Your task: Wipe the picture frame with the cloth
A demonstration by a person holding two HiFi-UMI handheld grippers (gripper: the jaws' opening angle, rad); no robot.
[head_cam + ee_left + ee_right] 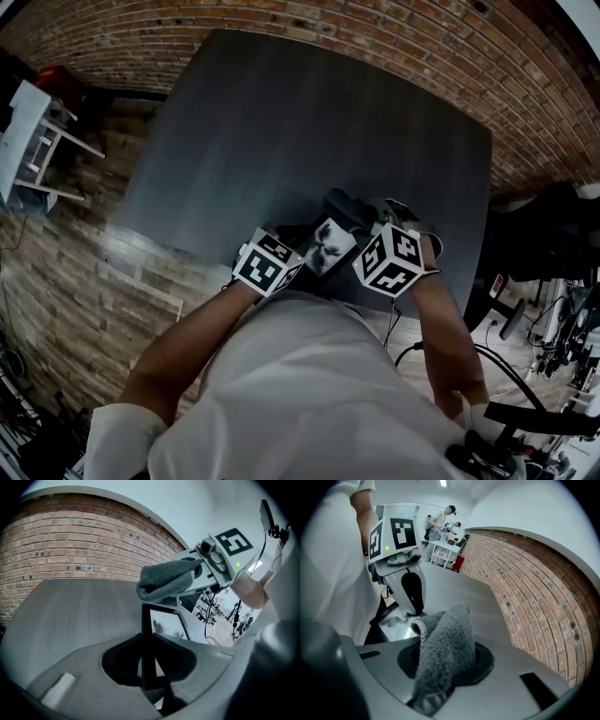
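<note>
- The picture frame (149, 634) is up in front of the person, by the near edge of the dark desk (281, 122). I cannot tell if its bottom touches the desk.
- The left gripper (149, 660) holds it. Its fingers (413, 591) are shut tight on the thin black edge, so the frame stands up straight with the glass facing the right side.
- The grey cloth (445, 639) is fluffy and folded. The right gripper (445, 660) has it pinched between its closed fingers, and the loose end pokes out in front.
- The cloth touches the top of the frame, so I think the wiping is under way.
- What could go wrong: the frame is held only by one thin edge. A hard push with the cloth could twist it or make it slip out, and it could fall on the desk.
- The cloth could also bunch up or slide out of the pinch. Then a hard finger, not the soft cloth, might rub the glass.
</note>
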